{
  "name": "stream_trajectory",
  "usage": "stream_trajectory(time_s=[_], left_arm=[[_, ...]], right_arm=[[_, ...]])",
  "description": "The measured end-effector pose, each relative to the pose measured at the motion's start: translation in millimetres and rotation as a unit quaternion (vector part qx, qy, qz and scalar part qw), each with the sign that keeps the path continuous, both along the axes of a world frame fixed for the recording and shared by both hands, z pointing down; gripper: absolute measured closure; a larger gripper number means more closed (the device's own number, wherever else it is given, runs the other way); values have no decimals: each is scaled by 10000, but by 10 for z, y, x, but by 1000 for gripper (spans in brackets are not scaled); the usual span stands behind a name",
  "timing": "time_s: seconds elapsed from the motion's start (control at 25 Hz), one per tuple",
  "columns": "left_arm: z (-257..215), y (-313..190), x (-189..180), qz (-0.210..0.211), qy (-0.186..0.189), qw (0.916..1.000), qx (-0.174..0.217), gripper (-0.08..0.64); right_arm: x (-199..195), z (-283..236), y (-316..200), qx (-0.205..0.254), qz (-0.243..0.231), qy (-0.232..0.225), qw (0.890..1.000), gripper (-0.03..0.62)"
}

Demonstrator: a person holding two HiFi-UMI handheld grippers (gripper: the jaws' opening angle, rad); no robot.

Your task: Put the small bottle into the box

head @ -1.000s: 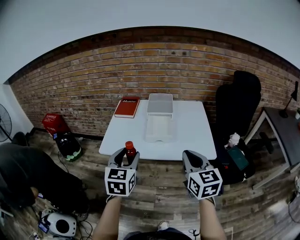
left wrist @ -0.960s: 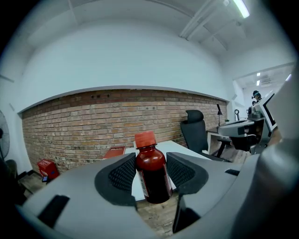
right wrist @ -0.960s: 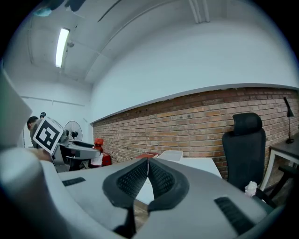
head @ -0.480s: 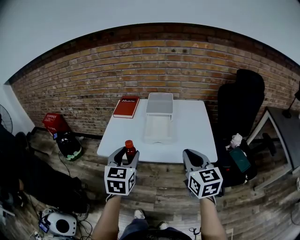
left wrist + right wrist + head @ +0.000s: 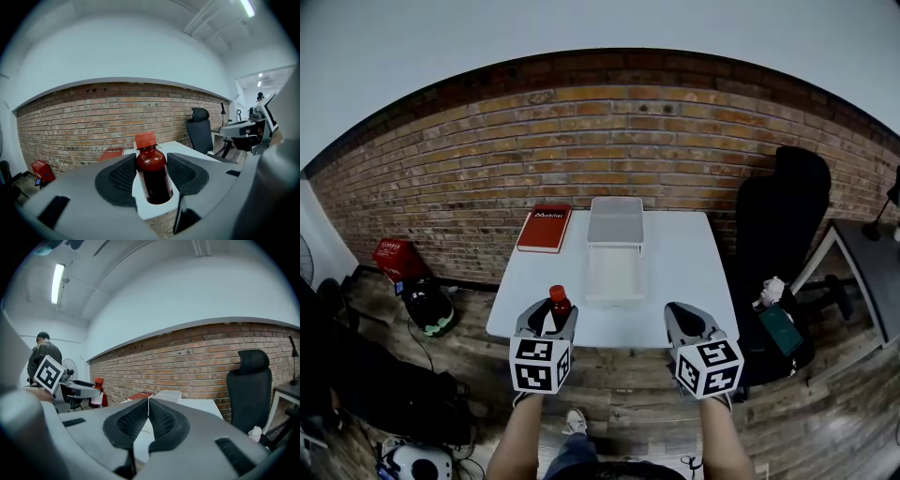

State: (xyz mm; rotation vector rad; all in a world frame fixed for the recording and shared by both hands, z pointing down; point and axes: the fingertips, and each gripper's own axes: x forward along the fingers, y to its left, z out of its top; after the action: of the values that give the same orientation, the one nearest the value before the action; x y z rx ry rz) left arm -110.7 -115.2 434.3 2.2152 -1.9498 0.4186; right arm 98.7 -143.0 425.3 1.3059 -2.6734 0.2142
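At the near table [image 5: 689,267] edge | left gripper [image 5: 552,315] clamps small bottle [image 5: 558,302] upright, in the air | right gripper [image 5: 688,321] closed, empty | table nearer than a second ago; box [image 5: 616,225] ahead, likely reachable soon

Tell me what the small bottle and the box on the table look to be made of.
The small bottle looks like plastic or glass, which of the two I can't tell. It is dark red-brown and glossy, with highlights on its shoulder. Its cap is matte orange-red, probably plastic. The box seems to be frosted, translucent whitish plastic, judging by its pale, cloudy walls.
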Motion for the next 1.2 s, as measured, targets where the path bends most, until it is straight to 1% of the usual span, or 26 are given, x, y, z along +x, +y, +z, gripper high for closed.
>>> stream_trajectory(time_s=[0.16,0.48,0.8,0.96,1.2], left_arm=[[13,-312,-206,135,63,9999,-31,339],[-77,-957,-851,371,151,9992,-50,339],[-101,-1514,-1304,692,194,9974,-31,339],[-55,-1716,-1444,790,276,9965,-68,339],[-17,-1939,-1460,967,346,9947,-59,339]], right_arm=[[-214,-21,-282,-14,125,44,9999,572],[-857,-127,-797,-34,373,180,9991,572],[-1316,-213,-1221,13,673,247,9974,571],[-1450,-209,-1366,-6,794,323,9963,572],[-1497,-214,-1520,20,958,376,9947,572]])
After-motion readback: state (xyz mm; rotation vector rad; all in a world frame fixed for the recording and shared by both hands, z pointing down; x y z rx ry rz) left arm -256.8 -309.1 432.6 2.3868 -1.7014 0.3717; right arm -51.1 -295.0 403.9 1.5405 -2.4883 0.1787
